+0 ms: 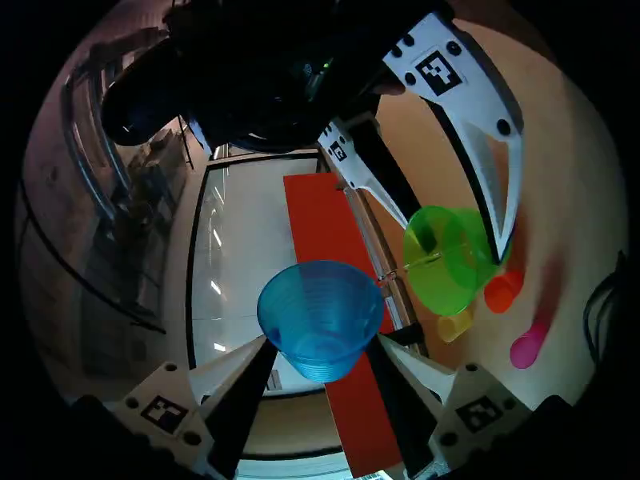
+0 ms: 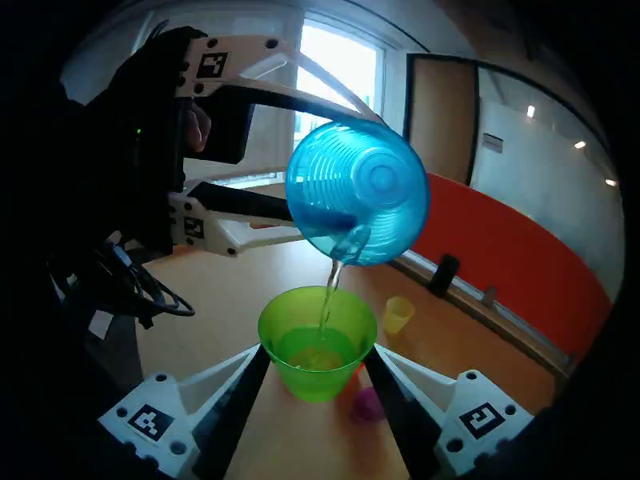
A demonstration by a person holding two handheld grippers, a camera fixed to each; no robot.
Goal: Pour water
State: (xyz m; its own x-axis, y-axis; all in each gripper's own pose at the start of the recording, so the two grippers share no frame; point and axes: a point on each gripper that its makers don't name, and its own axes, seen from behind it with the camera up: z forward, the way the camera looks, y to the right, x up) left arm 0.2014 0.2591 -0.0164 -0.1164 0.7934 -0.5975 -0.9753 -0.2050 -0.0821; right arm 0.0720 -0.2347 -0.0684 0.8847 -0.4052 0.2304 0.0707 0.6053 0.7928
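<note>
Left gripper (image 1: 320, 342) is pinching a blue translucent ribbed plastic cup (image 1: 320, 316), one finger pressed on each side of the wall. In the right gripper view the blue cup is up in the air and tipped well over, base facing the camera, mouth angled down.

A thin stream of water (image 2: 329, 292) runs off its lower lip into a green translucent plastic cup (image 2: 317, 376) directly below. The green cup is upright with some water already pooled in the bottom.

Right gripper (image 2: 318, 350) is clamped on the green cup, fingers tight on both sides. The cup sits low over the wooden table (image 2: 240, 296); can't tell if its base touches.

In the left gripper view the green cup shows between the right gripper's white fingers, mouth toward the camera, beyond and right of the blue cup.

Other cups on the table:
- Small yellow plastic cup (image 2: 398, 314), just behind the green cup to its right.
- Small magenta plastic cup (image 2: 368, 406), lying beside the green cup's base.
- Small orange plastic cup (image 1: 502, 292), just beside the green cup in the left gripper view.

A red panel (image 2: 512, 248) runs along the far table edge, with a bright window (image 2: 336, 72) behind. A hand (image 2: 180, 120), mostly dark-covered, holds the left gripper. Black cables (image 2: 148, 300) hang under it.
</note>
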